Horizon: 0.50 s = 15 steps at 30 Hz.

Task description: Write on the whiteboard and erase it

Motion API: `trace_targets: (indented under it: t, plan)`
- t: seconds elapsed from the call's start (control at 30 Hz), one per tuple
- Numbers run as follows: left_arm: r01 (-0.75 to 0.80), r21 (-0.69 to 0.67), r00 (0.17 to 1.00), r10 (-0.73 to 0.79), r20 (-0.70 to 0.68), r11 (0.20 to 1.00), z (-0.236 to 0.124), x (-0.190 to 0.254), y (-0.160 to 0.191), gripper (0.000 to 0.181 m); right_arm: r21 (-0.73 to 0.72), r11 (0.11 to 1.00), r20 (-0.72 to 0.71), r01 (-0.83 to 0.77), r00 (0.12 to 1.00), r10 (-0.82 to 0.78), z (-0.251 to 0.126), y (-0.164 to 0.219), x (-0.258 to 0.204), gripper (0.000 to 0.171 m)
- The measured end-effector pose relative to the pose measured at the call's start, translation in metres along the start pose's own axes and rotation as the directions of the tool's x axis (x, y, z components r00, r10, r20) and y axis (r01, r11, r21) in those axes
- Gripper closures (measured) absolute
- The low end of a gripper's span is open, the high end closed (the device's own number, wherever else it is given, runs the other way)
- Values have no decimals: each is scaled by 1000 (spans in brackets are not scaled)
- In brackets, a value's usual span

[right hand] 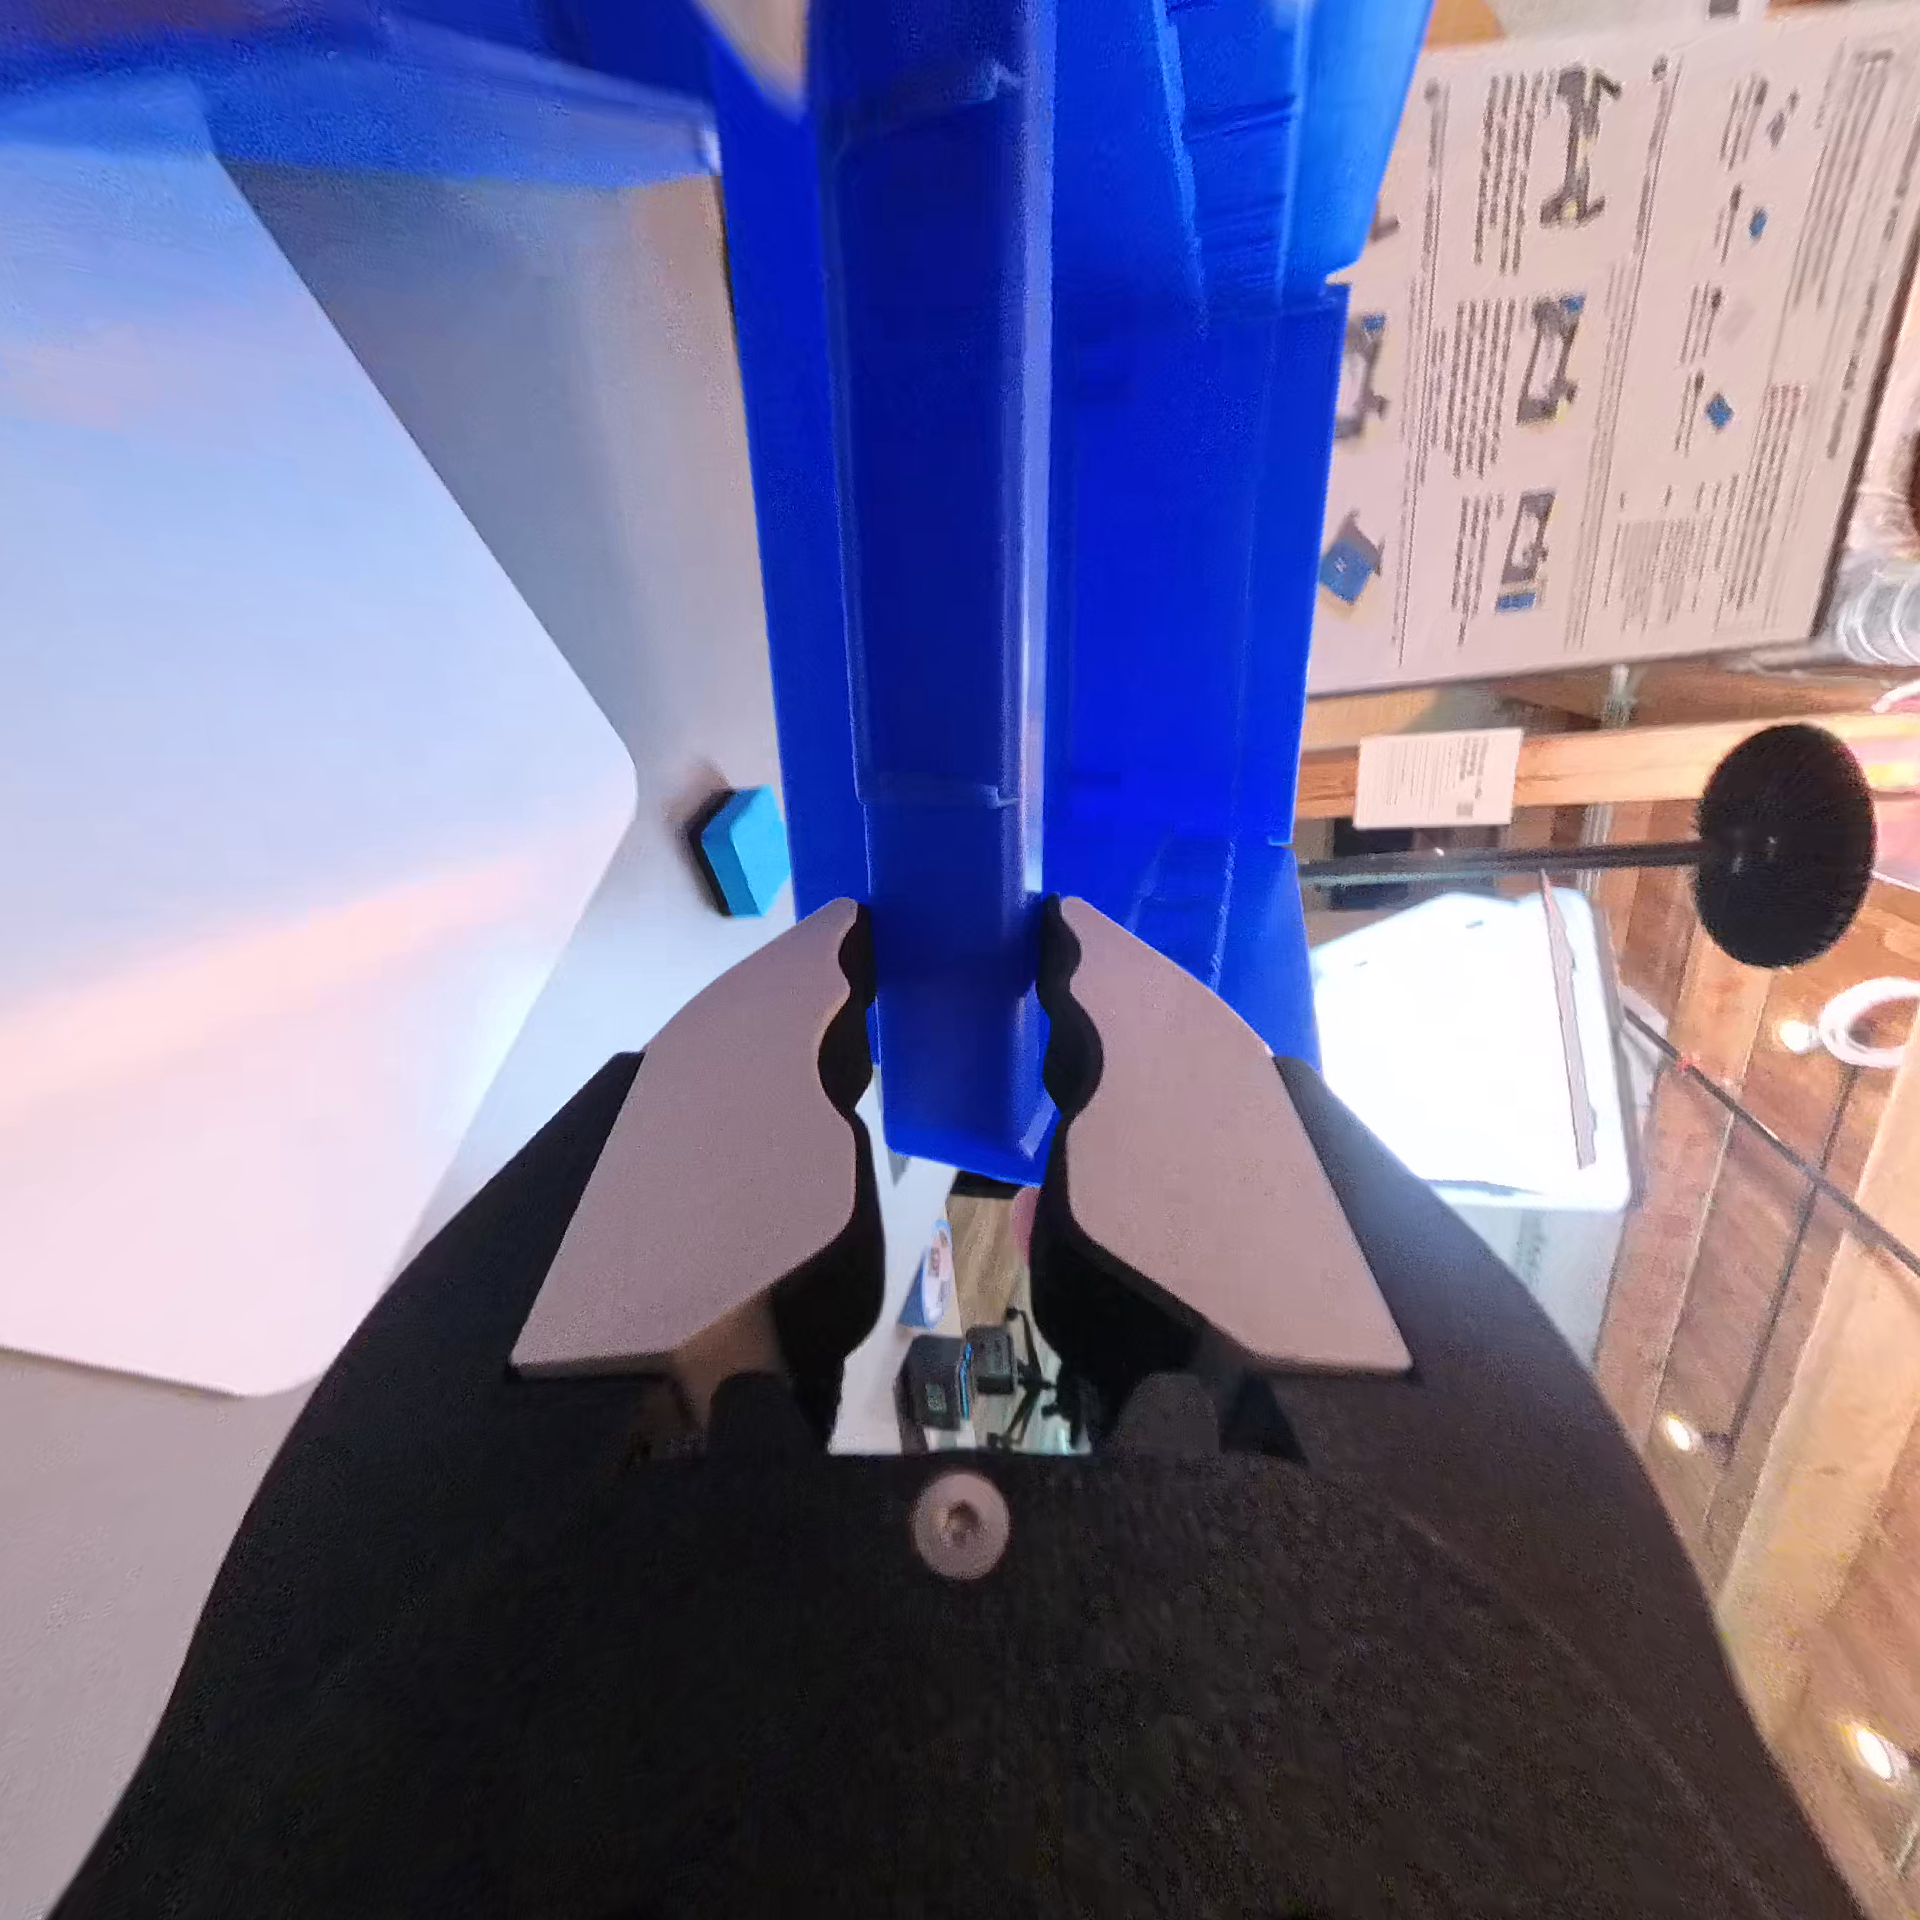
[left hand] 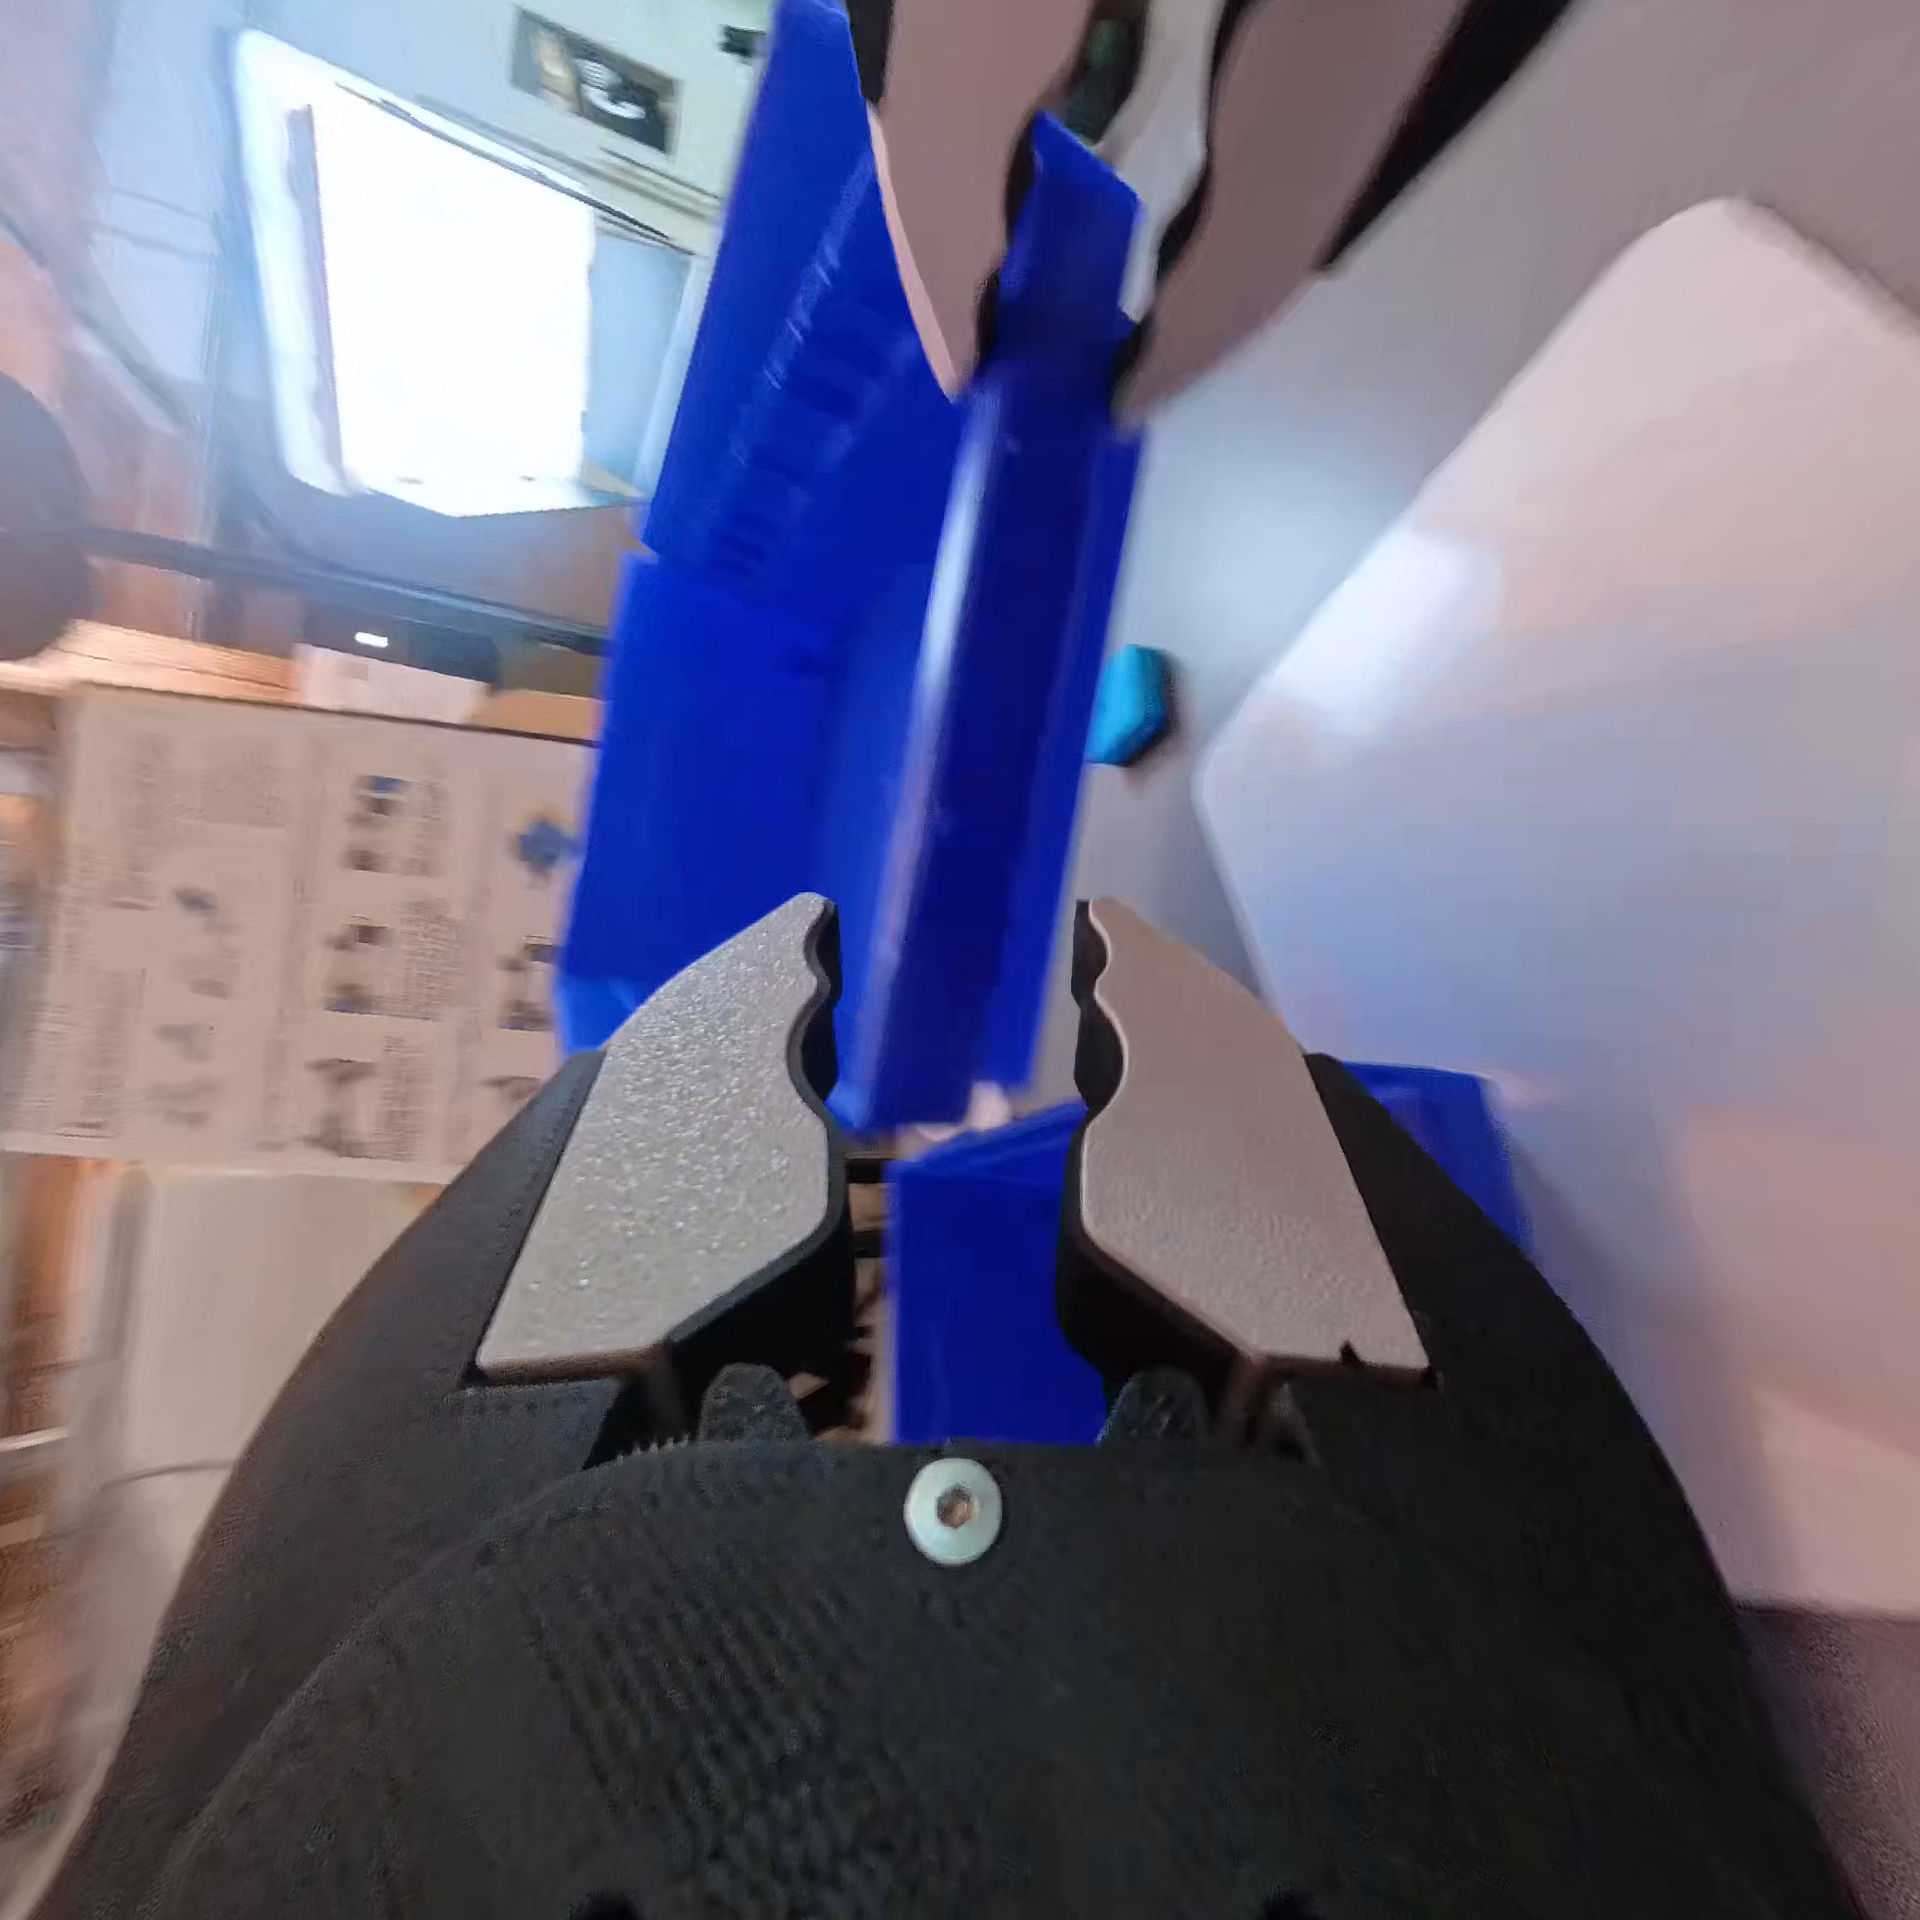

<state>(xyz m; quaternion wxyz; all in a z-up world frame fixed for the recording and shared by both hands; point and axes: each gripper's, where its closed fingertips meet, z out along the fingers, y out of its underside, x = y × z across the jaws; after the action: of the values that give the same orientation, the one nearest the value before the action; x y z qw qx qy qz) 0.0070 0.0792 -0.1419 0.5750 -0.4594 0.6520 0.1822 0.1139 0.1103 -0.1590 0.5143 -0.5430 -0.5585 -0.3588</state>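
Left wrist view: left gripper (left hand: 954, 935) parted around the blurred blue holder (left hand: 935, 727), contact unclear; whiteboard (left hand: 1558, 831) right. Right wrist view alone shows right gripper (right hand: 954, 925) clamping that holder beside the eraser (right hand: 743, 850).

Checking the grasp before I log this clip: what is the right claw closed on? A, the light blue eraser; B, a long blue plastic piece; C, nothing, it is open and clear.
B: in the right wrist view the right claw pinches the end of the long blue plastic piece, while the light blue eraser sits apart beside the whiteboard.
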Motion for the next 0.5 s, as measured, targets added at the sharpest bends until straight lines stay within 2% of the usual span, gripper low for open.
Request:
trace_targets:
  t: [0.13, 0.23, 0.33, 0.43, 0.5]
  plan:
    - [196, -101, 943, -216, -254, 975, -19, 47, 44, 137, -78, 997, -34, -18, 999, 15, -13, 53, 1, 141]
    - [294, -226, 843, -363, -398, 929, -33, 79, 79, 134, -153, 988, -33, -16, 999, 11, -21, 98, -8, 141]
    - [256, -384, 760, -430, -487, 887, -38, 115, 116, 116, -215, 976, -6, -36, 999, 35, -25, 139, -28, 141]
    - [222, -459, 709, -466, -530, 860, -35, 141, 136, 122, -262, 964, 25, -49, 998, 57, -25, 171, -49, 141]
    - [160, -512, 718, -455, -526, 844, -32, 148, 151, 135, -290, 956, 45, -53, 997, 69, -24, 187, -63, 142]
